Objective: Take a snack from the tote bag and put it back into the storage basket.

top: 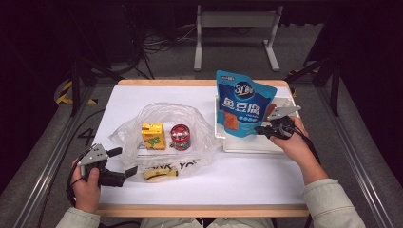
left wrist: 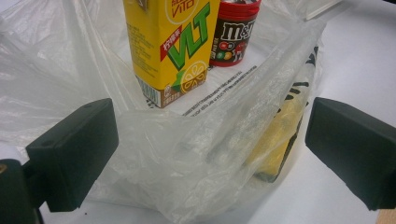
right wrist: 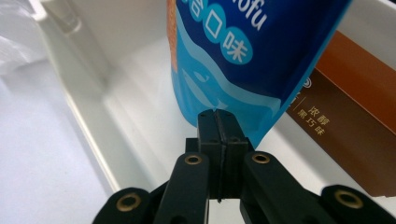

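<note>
While the right claw (right wrist: 218,122) sits clenched on the bottom edge of the blue snack pouch (top: 243,104), that pouch stands upright above the claw, over the white tray (top: 247,145), w/ a brown box (right wrist: 355,116) lying just right of the jaws in the tray. Left claw (left wrist: 205,149) is released, jaws wide, w/ the crumpled rim of the clear plastic bag (top: 161,114) between them but the pads not pressing on it. Beyond that claw, inside the bag, stand a yellow drink carton (left wrist: 170,46) and a red candy tub (left wrist: 236,32); a yellow packet (left wrist: 275,140) lies under the film close to its right jaw. Risk, as I read it: the grip's only a thin pinch at the pouch's lower edge, so the tall pouch could flop over or slip out on the way to the bag. Also, bag mouth isn't held open, so the pouch may snag on the film, drag the bag, or knock over the carton & tub.
</note>
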`<act>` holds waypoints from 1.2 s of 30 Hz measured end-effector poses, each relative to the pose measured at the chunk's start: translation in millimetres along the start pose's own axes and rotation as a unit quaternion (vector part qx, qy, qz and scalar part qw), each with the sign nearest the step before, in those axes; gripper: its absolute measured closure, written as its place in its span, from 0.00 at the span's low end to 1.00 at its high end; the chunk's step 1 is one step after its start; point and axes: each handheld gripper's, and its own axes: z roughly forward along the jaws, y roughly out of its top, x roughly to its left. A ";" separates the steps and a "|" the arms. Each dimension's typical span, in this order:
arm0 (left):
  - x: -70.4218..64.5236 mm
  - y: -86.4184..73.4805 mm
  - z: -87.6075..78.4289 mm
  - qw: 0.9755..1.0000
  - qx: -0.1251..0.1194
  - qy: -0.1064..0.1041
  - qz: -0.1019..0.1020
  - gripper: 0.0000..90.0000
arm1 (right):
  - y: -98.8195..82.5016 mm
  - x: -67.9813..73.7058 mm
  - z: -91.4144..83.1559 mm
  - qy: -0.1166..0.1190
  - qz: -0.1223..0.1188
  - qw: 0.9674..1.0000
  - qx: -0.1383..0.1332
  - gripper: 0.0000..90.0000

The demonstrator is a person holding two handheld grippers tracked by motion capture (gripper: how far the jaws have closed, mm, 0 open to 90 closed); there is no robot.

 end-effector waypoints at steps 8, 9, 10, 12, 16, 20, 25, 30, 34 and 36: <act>0.4 0.0 -0.3 1.000 0.000 0.001 0.003 0.04 | -1.6 1.7 12.9 -0.026 -0.003 0.999 0.018 1.00; 0.4 0.0 -0.3 1.000 0.000 0.000 0.002 0.04 | -1.9 1.7 14.5 -0.030 -0.003 0.999 0.021 1.00; 0.1 0.0 -0.4 1.000 -0.001 0.000 0.001 0.04 | -2.6 1.5 17.2 -0.036 -0.001 0.999 0.026 1.00; 0.2 0.0 -0.4 1.000 -0.001 0.000 0.001 0.04 | -2.9 1.4 18.0 -0.038 0.001 0.999 0.026 1.00; 0.0 0.2 0.0 1.000 0.000 0.000 0.001 0.04 | -4.5 -0.3 22.6 -0.054 0.005 0.998 0.032 1.00; 0.0 0.3 0.1 1.000 0.000 0.000 0.001 0.04 | -4.4 -1.8 25.5 -0.066 0.017 0.997 0.033 1.00; 0.1 0.3 0.2 1.000 0.000 0.000 0.001 0.04 | -3.0 -3.6 29.2 -0.084 0.033 0.995 0.033 1.00; 0.5 0.2 -0.1 1.000 -0.001 -0.001 0.002 0.04 | -3.3 -5.9 32.4 -0.095 0.055 0.994 0.024 1.00; 0.4 0.1 -0.4 1.000 0.000 0.000 0.000 0.04 | -3.3 -5.4 31.9 -0.094 0.055 0.994 0.025 1.00; 0.3 0.0 -0.7 1.000 0.001 0.000 -0.001 0.04 | -3.1 -4.8 30.3 -0.090 0.055 0.994 0.024 1.00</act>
